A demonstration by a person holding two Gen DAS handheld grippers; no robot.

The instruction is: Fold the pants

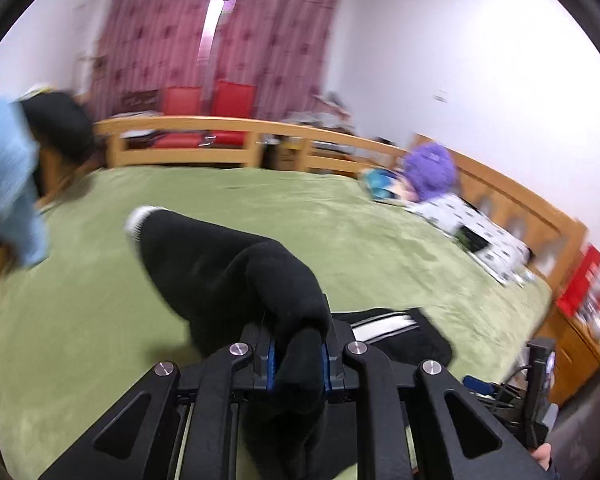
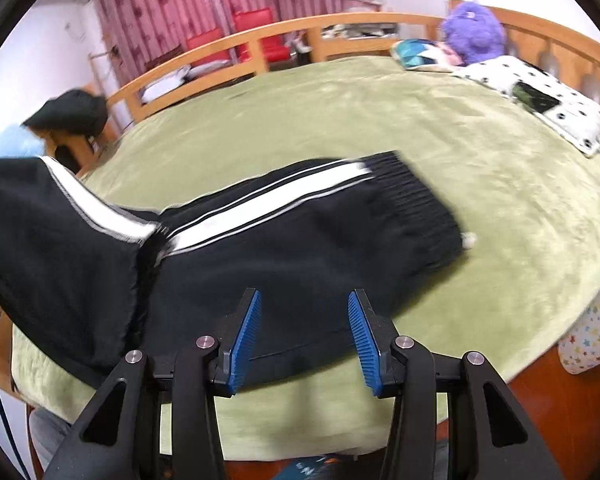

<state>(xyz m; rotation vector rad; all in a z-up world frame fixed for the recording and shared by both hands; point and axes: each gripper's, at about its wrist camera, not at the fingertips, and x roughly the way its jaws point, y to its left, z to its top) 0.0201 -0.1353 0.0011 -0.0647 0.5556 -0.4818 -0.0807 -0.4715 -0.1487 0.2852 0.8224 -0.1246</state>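
Black pants (image 2: 300, 240) with a white side stripe lie on the green bed cover (image 2: 380, 128), waistband to the right. The leg end is lifted at the left of the right wrist view. My left gripper (image 1: 298, 354) is shut on a bunch of the black pants fabric (image 1: 236, 272) and holds it above the bed; the leg with a white cuff trails away to the left. My right gripper (image 2: 304, 332) is open and empty, its blue pads (image 2: 246, 340) just above the near edge of the pants.
A wooden bed rail (image 2: 260, 36) runs along the far side. A purple plush toy (image 2: 476, 32) and a spotted pillow (image 2: 548, 100) lie at the headboard. A person in blue with dark hair (image 1: 56, 120) is at the bed's left. Red chairs (image 1: 204, 108) stand by pink curtains.
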